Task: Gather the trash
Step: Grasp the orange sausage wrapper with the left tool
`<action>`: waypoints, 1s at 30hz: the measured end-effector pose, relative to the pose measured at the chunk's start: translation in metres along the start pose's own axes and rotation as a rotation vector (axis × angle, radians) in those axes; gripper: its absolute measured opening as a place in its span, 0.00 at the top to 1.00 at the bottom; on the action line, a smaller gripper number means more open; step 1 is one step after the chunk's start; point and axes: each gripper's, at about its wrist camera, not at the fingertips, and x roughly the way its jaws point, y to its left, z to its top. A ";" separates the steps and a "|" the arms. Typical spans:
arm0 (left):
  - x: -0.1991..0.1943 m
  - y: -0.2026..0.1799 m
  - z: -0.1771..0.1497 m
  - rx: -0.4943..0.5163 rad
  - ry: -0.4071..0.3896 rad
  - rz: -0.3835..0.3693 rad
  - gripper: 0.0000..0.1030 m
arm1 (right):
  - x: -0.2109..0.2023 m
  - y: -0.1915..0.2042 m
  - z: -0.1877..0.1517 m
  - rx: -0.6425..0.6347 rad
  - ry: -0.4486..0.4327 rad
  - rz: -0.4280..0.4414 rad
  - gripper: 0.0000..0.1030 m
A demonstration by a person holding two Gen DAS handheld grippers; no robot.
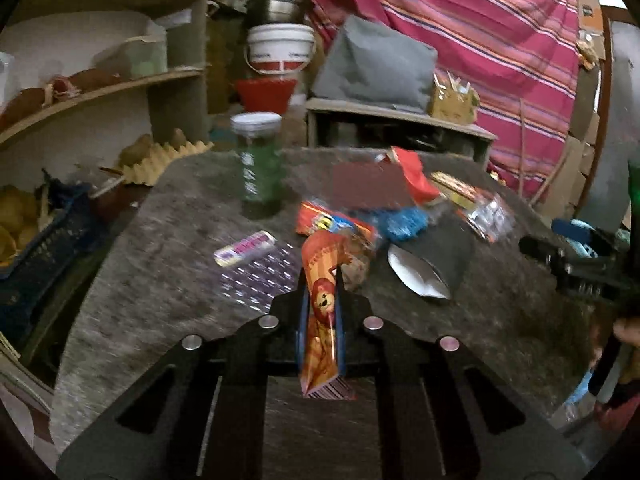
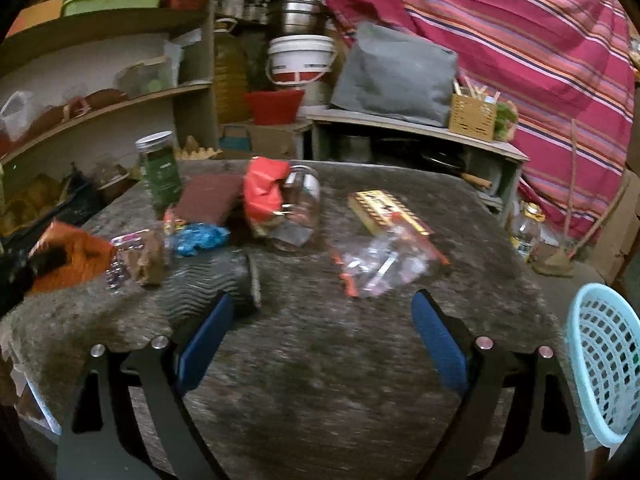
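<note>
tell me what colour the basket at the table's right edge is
Light blue, an openwork plastic basket; it shows best in the right wrist view.

left gripper (image 1: 320, 312): jaws clamped, tilted downward | right gripper (image 2: 322, 320): jaws spread wide, empty

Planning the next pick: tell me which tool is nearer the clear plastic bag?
Right. The right tool hangs open just before the clear plastic bag; the left tool, gripping an orange wrapper, sits farther off.
</note>
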 end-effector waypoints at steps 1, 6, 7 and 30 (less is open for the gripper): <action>-0.001 0.003 0.002 -0.004 -0.007 0.008 0.92 | 0.001 0.006 0.000 -0.004 -0.001 0.012 0.07; -0.003 0.015 0.008 -0.009 -0.028 0.048 0.92 | 0.010 0.027 0.001 -0.023 0.011 0.055 0.07; -0.002 0.018 0.009 -0.017 -0.026 0.049 0.92 | 0.013 0.032 0.001 -0.026 0.020 0.063 0.07; 0.017 0.049 0.020 -0.107 -0.029 0.108 0.92 | 0.076 0.069 0.007 -0.013 0.170 0.093 0.11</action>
